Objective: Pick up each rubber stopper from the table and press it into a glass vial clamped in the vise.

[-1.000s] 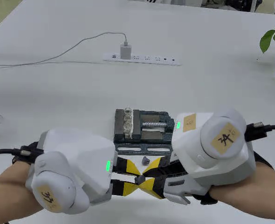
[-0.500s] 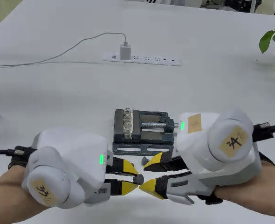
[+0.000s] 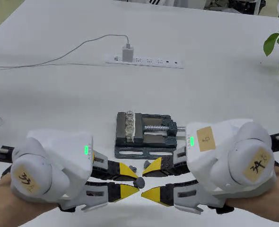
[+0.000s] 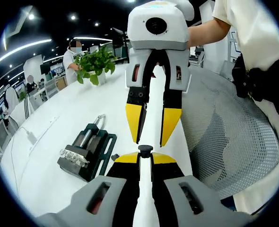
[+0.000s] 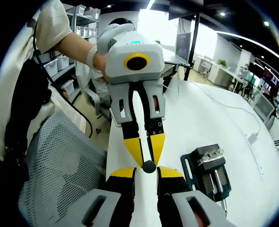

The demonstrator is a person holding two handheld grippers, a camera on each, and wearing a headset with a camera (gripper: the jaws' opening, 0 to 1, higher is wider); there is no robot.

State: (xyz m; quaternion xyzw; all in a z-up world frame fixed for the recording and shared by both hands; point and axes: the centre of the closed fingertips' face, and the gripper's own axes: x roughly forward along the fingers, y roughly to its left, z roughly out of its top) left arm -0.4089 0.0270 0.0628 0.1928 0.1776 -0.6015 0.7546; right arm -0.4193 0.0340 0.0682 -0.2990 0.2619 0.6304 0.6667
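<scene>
Mind the stopper (image 4: 145,150), nipped only at the very tips of the closed left tool (image 3: 137,181) over the desk (image 3: 59,94) just short of the vise (image 3: 151,137): easily knocked loose by a nudge from the open right tool (image 4: 150,142) opposite.

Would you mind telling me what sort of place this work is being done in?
Most likely an open-plan office or lab workspace: a broad white table carrying a power strip, a mesh office chair drawn up beside it, and shelves of storage bins nearby.
</scene>
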